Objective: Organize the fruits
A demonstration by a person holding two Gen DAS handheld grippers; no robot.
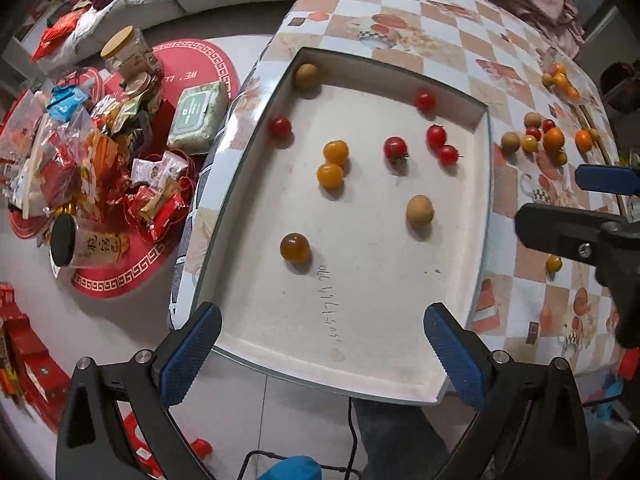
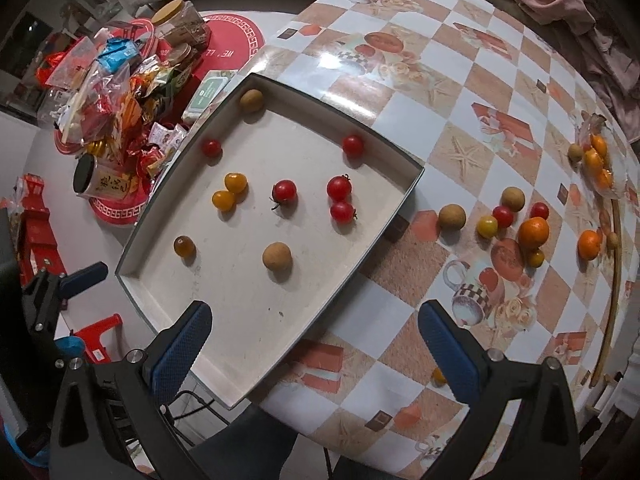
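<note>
A shallow white tray (image 1: 360, 320) (image 2: 248, 340) lies on the checkered table and holds several red cherry tomatoes (image 1: 395, 148) (image 2: 285, 191), two yellow tomatoes (image 1: 335, 152) (image 2: 235, 182), an amber one (image 1: 295, 247) (image 2: 184, 246) and brown longans (image 1: 419, 209) (image 2: 277, 255). More fruit lies on the table right of the tray: a longan (image 2: 452, 216), tomatoes (image 2: 503, 216), small oranges (image 2: 533, 233) (image 1: 554, 139). My left gripper (image 1: 322, 354) is open and empty over the tray's near edge. My right gripper (image 2: 314, 344) is open and empty over the tray's near right corner; it also shows in the left wrist view (image 1: 568, 208).
A small yellow tomato (image 2: 439, 376) (image 1: 554, 263) lies on the table by my right finger. Snack packets and jars (image 1: 100, 152) (image 2: 120, 80) are piled on the floor to the left. Pink cloth (image 2: 560, 0) lies at the far right. A wooden stick (image 2: 612, 300) runs along the table's right edge.
</note>
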